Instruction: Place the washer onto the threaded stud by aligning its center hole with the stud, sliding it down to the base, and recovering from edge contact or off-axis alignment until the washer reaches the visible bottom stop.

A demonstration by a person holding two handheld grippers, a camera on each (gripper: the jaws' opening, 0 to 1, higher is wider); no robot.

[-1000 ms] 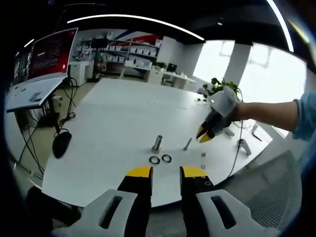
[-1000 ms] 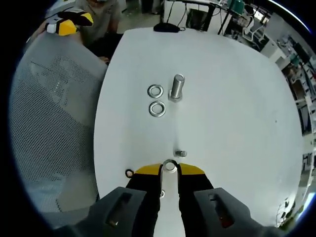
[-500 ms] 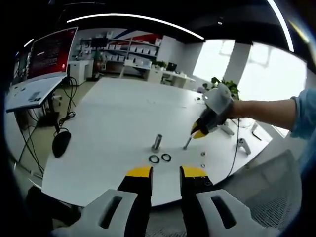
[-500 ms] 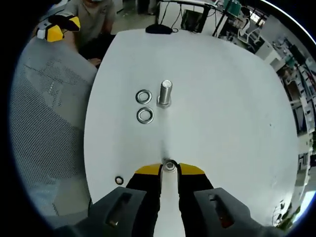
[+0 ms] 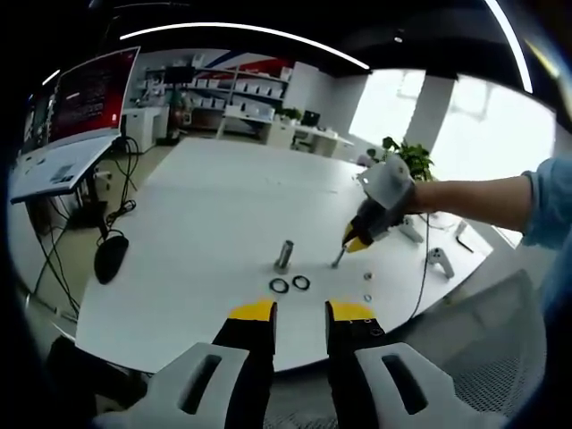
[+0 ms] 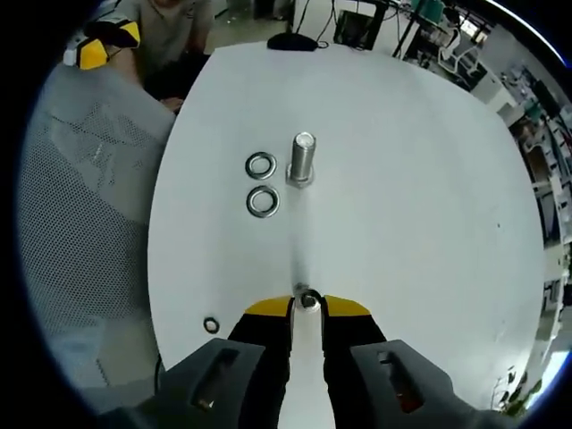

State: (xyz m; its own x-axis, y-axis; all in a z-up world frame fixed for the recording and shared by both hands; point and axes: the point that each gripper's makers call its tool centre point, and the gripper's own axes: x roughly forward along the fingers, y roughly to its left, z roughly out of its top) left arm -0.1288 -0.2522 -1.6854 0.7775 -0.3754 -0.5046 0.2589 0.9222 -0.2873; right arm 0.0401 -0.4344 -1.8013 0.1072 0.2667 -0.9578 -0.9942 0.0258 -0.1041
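Right gripper (image 6: 307, 307) pinching small stud (image 6: 307, 299) upright on white tabletop (image 6: 411, 179); left gripper (image 5: 299, 310) spread, hovering. Two washers (image 6: 261, 165) lying beside larger threaded stud (image 6: 302, 158).

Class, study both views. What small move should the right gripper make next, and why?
Probably lower the right gripper straight down along the thin stud. Its jaws grip a washer, and the left gripper view puts its tips at the stud's top, well above the base on the table.
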